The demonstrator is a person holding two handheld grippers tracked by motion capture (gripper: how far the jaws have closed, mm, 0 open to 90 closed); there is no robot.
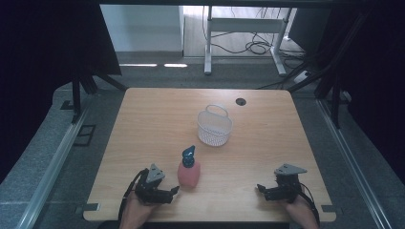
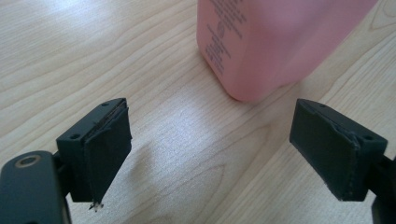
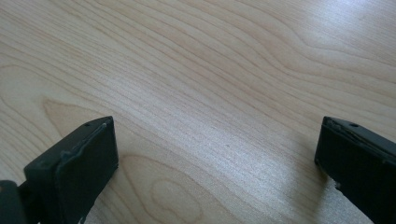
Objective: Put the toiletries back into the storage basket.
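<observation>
A pink bottle (image 1: 189,173) with a dark teal pump top stands upright on the wooden table (image 1: 157,119), a little toward me from the centre. In the left gripper view its pink body (image 2: 271,42) rises just beyond the open jaws, apart from them. My left gripper (image 1: 175,190) rests low at the table's near left, open, pointing right at the bottle's base. My right gripper (image 1: 260,188) sits at the near right, open, with bare wood between its jaws. A white mesh basket (image 1: 214,126) with a handle stands behind the bottle, mid-table.
A round cable hole (image 1: 240,101) lies near the table's far edge. Beyond the table are grey floor, a white desk frame and cables. Dark curtains and stand legs flank both sides.
</observation>
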